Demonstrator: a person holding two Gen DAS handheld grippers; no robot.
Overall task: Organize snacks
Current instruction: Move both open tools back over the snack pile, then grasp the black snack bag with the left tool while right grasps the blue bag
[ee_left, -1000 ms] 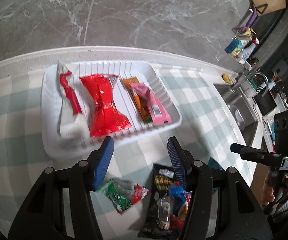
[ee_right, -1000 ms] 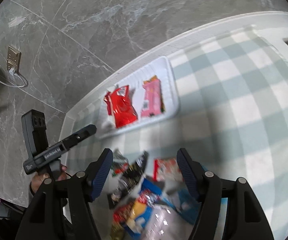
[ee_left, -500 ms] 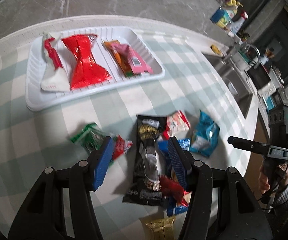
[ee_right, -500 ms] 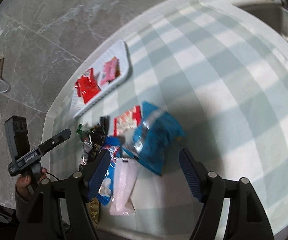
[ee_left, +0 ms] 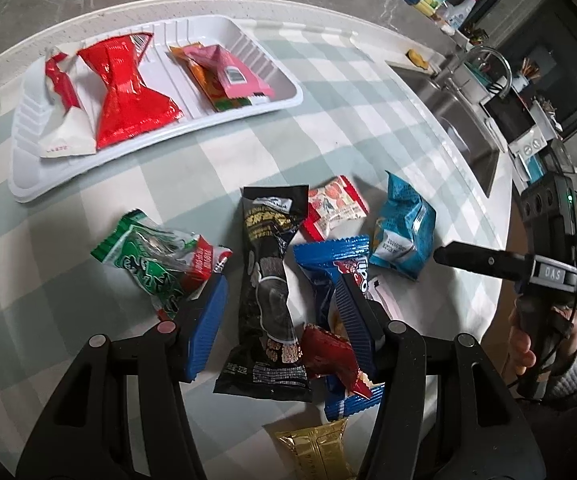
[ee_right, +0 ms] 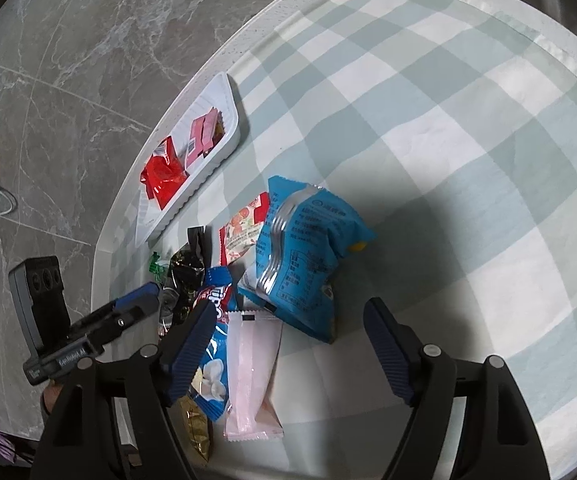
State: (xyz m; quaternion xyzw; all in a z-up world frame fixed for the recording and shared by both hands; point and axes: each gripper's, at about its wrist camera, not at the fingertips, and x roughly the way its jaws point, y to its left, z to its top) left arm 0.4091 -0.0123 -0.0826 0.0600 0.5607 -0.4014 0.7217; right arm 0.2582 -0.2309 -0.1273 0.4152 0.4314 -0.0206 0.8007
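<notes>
A white tray (ee_left: 32,184) at the back holds a red-white pack (ee_left: 62,120), a red pack (ee_left: 126,92), an orange pack (ee_left: 204,82) and a pink pack (ee_left: 230,70). Loose snacks lie in a pile in front: a green pack (ee_left: 150,258), a long black pack (ee_left: 268,276), a dark blue pack (ee_left: 324,268), a light blue bag (ee_left: 402,228), a red-white pack (ee_left: 334,204). My left gripper (ee_left: 282,312) is open, its fingers either side of the black pack. My right gripper (ee_right: 288,340) is open over the light blue bag (ee_right: 304,248) and a pink pack (ee_right: 252,372).
The checked cloth (ee_left: 328,120) covers a round-edged counter. A sink (ee_left: 460,120) with a tap and bottles lies at the far right. A gold pack (ee_left: 316,448) lies at the near edge. The tray also shows in the right wrist view (ee_right: 230,128).
My left gripper has pulled back from the tray and come down over the pile, around the black pack. My right gripper has dropped closer to the light blue bag.
</notes>
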